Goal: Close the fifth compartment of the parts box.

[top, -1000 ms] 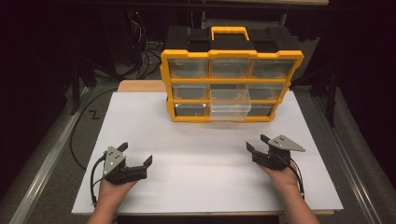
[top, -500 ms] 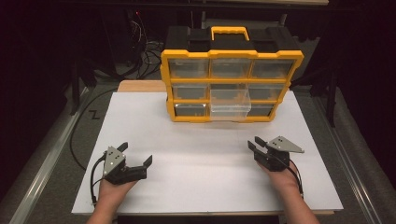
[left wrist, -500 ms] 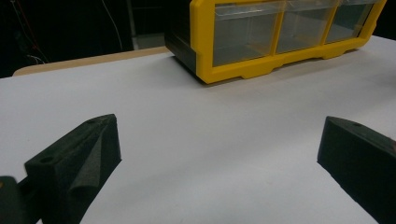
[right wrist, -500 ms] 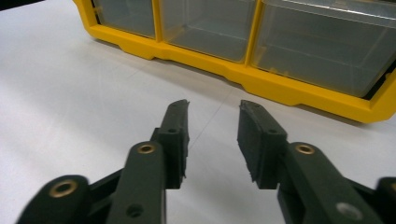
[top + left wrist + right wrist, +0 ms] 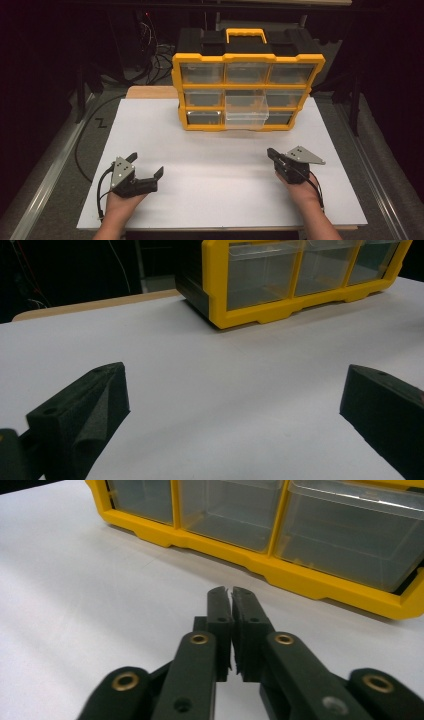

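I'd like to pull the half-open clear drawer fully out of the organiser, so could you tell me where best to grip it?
Grip the clear drawer by its protruding front lip, coming straight from the front, fingers above and below the top edge. It already juts forward from the yellow organiser, in the middle column, so that edge looks exposed.

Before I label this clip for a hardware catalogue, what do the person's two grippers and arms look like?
Both are black two-jaw tools. The left gripper carries a grey three-cornered plate with small holes and trails a black cable. The right gripper has the same grey plate and a black cable along the wrist. In the right gripper view its linkage arms show brass-coloured rivets. The forearms are bare; no sleeves show.
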Motion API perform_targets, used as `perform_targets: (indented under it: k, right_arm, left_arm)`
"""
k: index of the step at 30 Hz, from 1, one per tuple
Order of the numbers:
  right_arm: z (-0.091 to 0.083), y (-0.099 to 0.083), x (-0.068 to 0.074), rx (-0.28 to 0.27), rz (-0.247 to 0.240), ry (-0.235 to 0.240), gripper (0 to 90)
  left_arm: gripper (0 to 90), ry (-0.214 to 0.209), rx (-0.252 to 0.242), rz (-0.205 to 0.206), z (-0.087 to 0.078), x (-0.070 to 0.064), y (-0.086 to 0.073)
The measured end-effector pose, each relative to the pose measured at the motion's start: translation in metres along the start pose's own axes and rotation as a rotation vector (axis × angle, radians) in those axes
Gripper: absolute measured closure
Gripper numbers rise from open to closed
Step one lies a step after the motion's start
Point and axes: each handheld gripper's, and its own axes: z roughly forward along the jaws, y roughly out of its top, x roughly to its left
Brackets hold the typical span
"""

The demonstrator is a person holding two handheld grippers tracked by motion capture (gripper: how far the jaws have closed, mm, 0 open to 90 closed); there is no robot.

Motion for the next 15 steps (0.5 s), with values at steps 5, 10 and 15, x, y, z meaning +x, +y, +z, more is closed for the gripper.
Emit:
perform_targets:
  k: [5, 10, 15]
  right_arm:
    - [0.0000, 0.0009, 0.0018, -0.003, -0.010, 0.003, 90.0]
    - [0.0005, 0.0018, 0.0048, -0.008, -0.010, 0.007, 90.0]
    - [0.0029, 0.0037, 0.0101, -0.018, -0.021, 0.017, 90.0]
  left_arm:
    - [0.2, 0.001, 0.000, -0.002, 0.0000, 0.0003, -0.0001]
    - [0.2, 0.000, 0.000, -0.003, 0.0000, 0.0003, -0.0001]
    - [0.2, -0.002, -0.001, -0.007, -0.0001, 0.0007, -0.0001]
